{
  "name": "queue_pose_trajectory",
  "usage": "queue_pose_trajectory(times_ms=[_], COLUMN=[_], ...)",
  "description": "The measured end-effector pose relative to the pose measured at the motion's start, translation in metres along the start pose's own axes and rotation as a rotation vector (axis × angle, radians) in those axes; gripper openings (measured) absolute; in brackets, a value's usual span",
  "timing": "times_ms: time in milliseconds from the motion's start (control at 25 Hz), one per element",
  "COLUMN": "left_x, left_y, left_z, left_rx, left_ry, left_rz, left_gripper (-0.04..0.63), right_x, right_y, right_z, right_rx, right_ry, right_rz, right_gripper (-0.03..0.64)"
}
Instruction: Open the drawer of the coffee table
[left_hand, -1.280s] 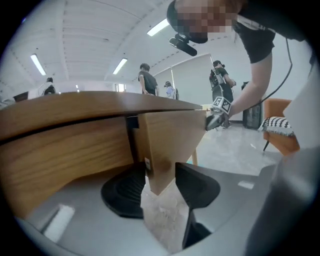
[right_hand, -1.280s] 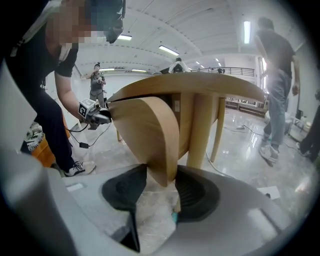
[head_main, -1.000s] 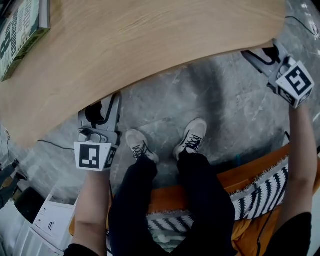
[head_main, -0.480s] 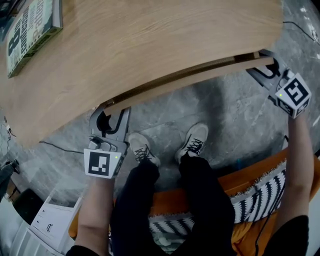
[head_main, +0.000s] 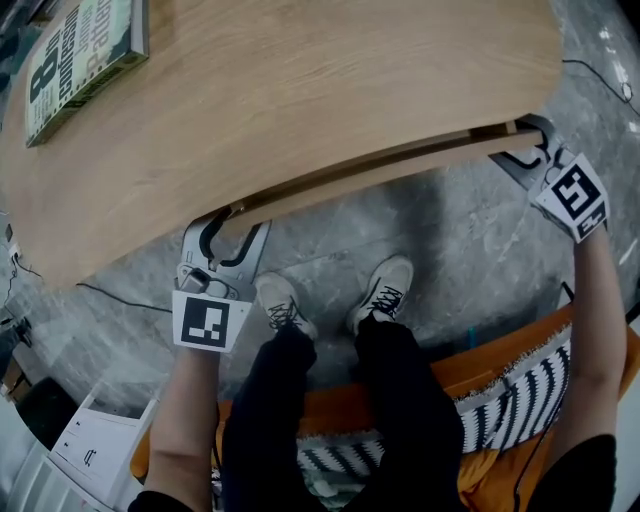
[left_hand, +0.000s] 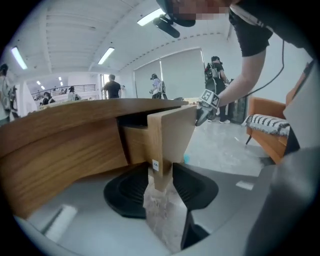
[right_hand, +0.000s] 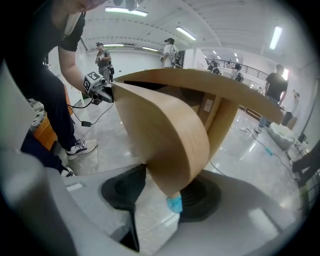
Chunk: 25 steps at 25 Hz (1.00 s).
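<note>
The coffee table (head_main: 300, 80) has a curved light-wood top. Its drawer front (head_main: 380, 165) stands a little way out from under the near edge, with a dark gap behind it. My left gripper (head_main: 225, 240) is at the drawer's left end. There the panel's corner (left_hand: 165, 150) sits between the black pads (left_hand: 127, 192), which touch both faces; the jaws have just been opening. My right gripper (head_main: 530, 150) is shut on the right end, and the thick curved panel (right_hand: 170, 145) fills its jaws. Each gripper shows small in the other's view: right gripper (left_hand: 207, 102), left gripper (right_hand: 95, 85).
A green book (head_main: 85, 55) lies on the table's far left corner. The person's shoes (head_main: 380, 285) stand on grey stone floor below the drawer. An orange sofa with a striped cushion (head_main: 510, 395) is behind the legs, and a cable (head_main: 110, 292) runs on the floor at left.
The drawer front has come out from under the table top, opening a dark gap. Both grippers stay at its two ends.
</note>
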<state>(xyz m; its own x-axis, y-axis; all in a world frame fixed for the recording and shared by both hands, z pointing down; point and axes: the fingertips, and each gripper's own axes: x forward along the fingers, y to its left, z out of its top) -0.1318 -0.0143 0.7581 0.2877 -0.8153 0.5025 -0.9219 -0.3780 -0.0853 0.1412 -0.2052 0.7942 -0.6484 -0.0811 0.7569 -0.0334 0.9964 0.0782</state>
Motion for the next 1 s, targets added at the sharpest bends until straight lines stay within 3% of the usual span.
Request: queue_pose_trajectory(times_ms=[360, 680, 1000], left_x=[-0.006, -0.026, -0.036], left_y=[-0.002, -0.033, -0.050], left_z=[0.001, -0.006, -0.009], left_rx=[-0.122, -0.139, -0.224], left_ry=[0.000, 0.004, 0.037], left_rz=[0.037, -0.020, 0.002], left_gripper=[0.120, 0.126, 0.124], right_x=[-0.002, -0.019, -0.028], right_y=[0.003, 0.036, 0.052], right_z=[-0.002, -0.018, -0.027], right_rx=[0.023, 0.012, 0.017], right_ry=[0.013, 0.051, 0.080], right_rz=[-0.007, 0.049, 0.053], right_gripper=[0.187, 0.181, 0.183])
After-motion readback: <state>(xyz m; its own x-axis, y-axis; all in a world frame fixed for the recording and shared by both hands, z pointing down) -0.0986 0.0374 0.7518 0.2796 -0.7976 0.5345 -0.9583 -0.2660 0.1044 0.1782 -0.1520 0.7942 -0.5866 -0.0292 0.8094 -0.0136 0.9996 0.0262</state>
